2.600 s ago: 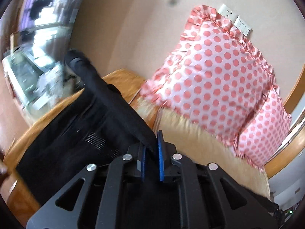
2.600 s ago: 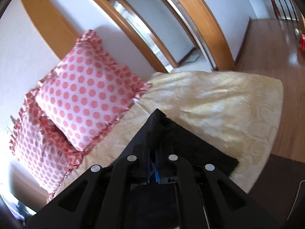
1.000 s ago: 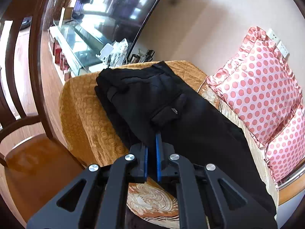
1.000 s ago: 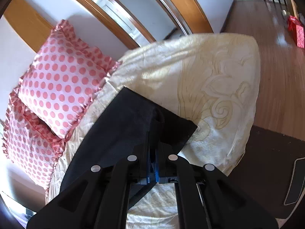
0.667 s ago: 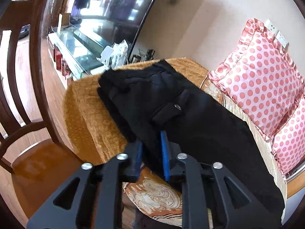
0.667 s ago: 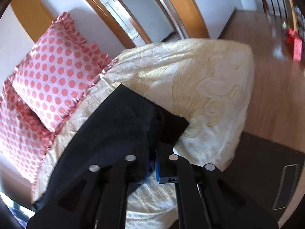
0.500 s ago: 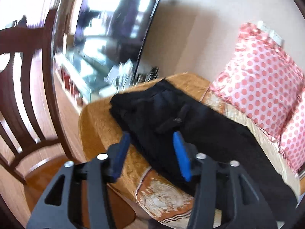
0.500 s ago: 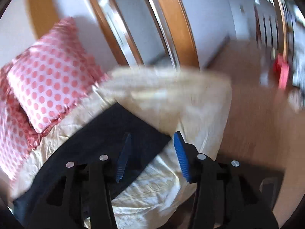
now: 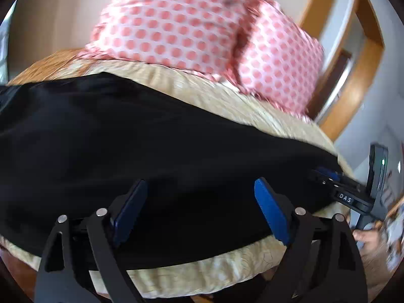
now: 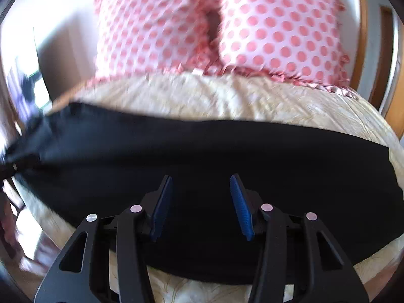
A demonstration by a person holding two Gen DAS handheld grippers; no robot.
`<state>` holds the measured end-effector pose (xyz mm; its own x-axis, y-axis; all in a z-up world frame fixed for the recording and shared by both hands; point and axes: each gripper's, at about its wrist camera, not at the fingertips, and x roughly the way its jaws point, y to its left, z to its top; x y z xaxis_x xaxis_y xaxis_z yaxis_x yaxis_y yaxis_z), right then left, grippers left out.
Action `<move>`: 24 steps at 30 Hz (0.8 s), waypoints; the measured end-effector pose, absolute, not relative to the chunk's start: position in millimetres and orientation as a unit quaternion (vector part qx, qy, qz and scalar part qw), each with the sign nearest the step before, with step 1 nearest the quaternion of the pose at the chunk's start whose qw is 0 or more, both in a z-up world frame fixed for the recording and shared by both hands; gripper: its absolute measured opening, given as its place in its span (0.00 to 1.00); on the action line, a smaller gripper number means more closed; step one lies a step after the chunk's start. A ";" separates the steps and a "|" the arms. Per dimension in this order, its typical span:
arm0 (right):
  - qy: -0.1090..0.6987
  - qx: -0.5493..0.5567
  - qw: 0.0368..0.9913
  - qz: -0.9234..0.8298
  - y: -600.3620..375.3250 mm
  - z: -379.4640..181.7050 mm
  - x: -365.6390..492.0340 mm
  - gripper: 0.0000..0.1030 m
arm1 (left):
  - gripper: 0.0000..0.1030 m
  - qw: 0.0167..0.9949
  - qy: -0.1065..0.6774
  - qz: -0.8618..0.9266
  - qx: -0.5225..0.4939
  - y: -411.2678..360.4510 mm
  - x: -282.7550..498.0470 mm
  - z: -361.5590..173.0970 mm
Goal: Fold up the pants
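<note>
Black fabric pants (image 9: 156, 136) lie flat in a long dark band across the cream patterned bedspread (image 9: 247, 106); same band spans the right wrist view (image 10: 202, 156), edge to edge, with bedspread showing behind it and in front of it. Cloth looks smooth, no obvious bunching; both frames are motion-blurred, so fine creases can't be read. Left gripper (image 9: 199, 202) sits over the near half of the pants with its blue-padded jaws widening, spread far apart; black cloth shows behind the gap but nothing is pinched between the pads, so released. Right gripper (image 10: 200, 202) also hovers over the near part of the pants, jaws parted at a moderate gap, pads clear of the cloth, nothing gripped. In the left wrist view the right gripper's black body (image 9: 353, 189) shows at the far right edge near the pants' end, with a hand (image 9: 368, 237) below it. Behind the pants, two pink polka-dot pillows with ruffled edges (image 10: 217, 27) lean side by side at the head of the bed, touching each other. An orange-brown patterned cloth (image 9: 53, 65) shows past the bedspread at left. Wooden door frame (image 9: 353, 58) stands at right, beyond the pillows.
</note>
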<state>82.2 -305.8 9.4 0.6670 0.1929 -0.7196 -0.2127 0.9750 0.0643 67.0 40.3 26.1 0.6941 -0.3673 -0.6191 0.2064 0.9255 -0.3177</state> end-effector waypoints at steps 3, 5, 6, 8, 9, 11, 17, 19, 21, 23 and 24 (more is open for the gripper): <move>0.381 -0.020 0.918 0.111 -307.5 6.7 62.0 0.49 | 0.86 0.912 0.365 -0.166 -0.092 29.6 62.5 18.8; 0.386 -0.022 0.915 0.114 -307.4 9.4 52.5 0.49 | 0.86 0.913 0.362 -0.172 -0.076 26.6 57.0 15.3; 0.390 -0.030 0.913 0.115 -305.6 10.2 47.6 0.49 | 0.86 0.913 0.361 -0.175 -0.069 26.2 52.9 14.4; 0.408 -0.047 0.903 0.122 -299.8 15.1 46.0 0.49 | 0.86 0.915 0.358 -0.177 -0.055 20.9 51.1 13.0; 0.410 -0.043 0.902 0.129 -297.1 17.5 48.8 0.49 | 0.86 0.917 0.354 -0.176 -0.045 18.7 46.9 12.5; 0.393 -0.017 0.905 0.163 -294.8 30.1 58.1 0.49 | 0.89 0.921 0.347 -0.175 -0.030 15.1 40.7 12.1; 0.380 -0.028 0.871 0.309 -223.5 70.4 138.0 0.49 | 0.98 0.929 0.320 -0.171 -0.075 27.4 40.2 23.2; 0.396 -0.065 0.852 0.335 -191.9 66.2 166.5 0.48 | 0.98 0.931 0.318 -0.161 -0.082 32.9 42.4 25.3; 0.417 -0.094 0.836 0.345 -164.7 56.3 194.6 0.48 | 0.98 0.930 0.324 -0.149 -0.083 37.6 45.1 25.0; 0.434 -0.108 0.822 0.354 -147.5 44.7 216.4 0.48 | 0.98 0.930 0.327 -0.145 -0.083 40.2 45.6 24.0; 0.439 -0.112 0.816 0.358 -141.6 40.5 221.6 0.47 | 0.98 0.931 0.326 -0.143 -0.080 40.5 45.5 23.5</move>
